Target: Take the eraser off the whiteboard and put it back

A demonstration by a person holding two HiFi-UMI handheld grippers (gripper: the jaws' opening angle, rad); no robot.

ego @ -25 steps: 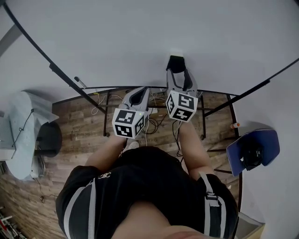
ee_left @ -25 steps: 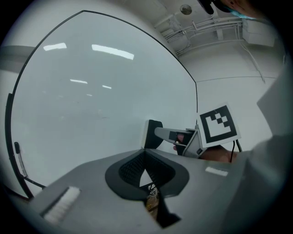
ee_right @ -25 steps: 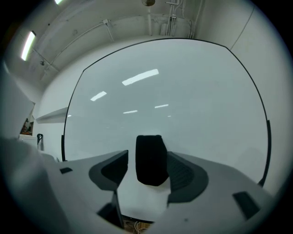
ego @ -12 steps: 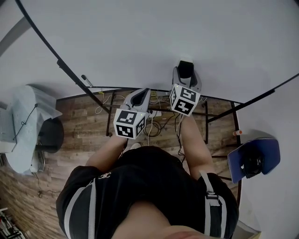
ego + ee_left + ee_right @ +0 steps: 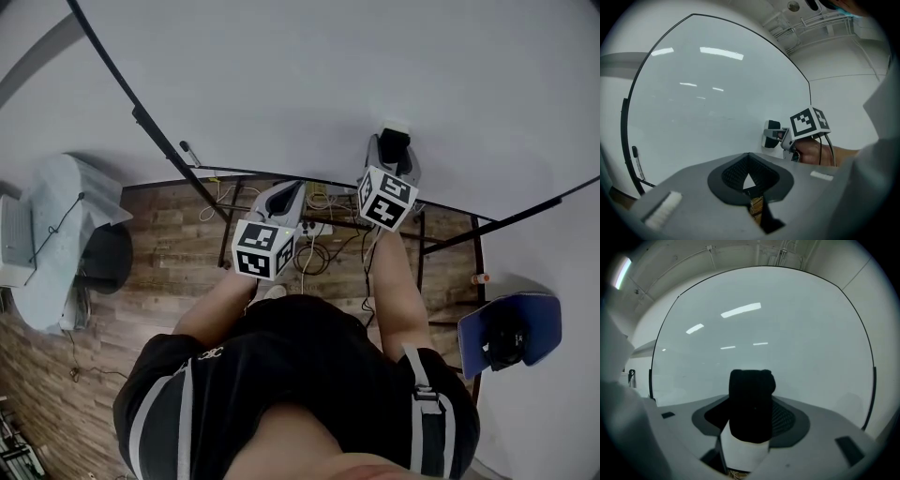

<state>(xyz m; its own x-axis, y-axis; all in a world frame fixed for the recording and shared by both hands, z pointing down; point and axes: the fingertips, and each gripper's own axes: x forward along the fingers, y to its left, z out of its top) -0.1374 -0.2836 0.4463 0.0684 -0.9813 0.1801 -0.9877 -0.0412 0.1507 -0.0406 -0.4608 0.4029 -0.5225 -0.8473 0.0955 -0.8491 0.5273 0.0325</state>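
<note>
The eraser (image 5: 751,404), black felt on a white body, sits between the jaws of my right gripper (image 5: 750,427), which is shut on it. In the head view this right gripper (image 5: 394,155) holds the eraser (image 5: 395,139) up against the whiteboard (image 5: 281,75). In the left gripper view the eraser (image 5: 769,136) looks pressed to the whiteboard (image 5: 708,93), just ahead of the right gripper's marker cube (image 5: 809,123). My left gripper (image 5: 284,197) hangs lower and to the left, off the board; its pads (image 5: 740,174) meet and hold nothing.
A marker (image 5: 190,153) rests on the board's lower left frame. Under the board are stand legs and loose cables (image 5: 314,248) on the wood floor. A blue chair (image 5: 509,333) stands at the right. A grey covered object (image 5: 56,234) stands at the left.
My right gripper with the eraser has moved up and to the right, closer to the board. The left gripper has hardly moved.
</note>
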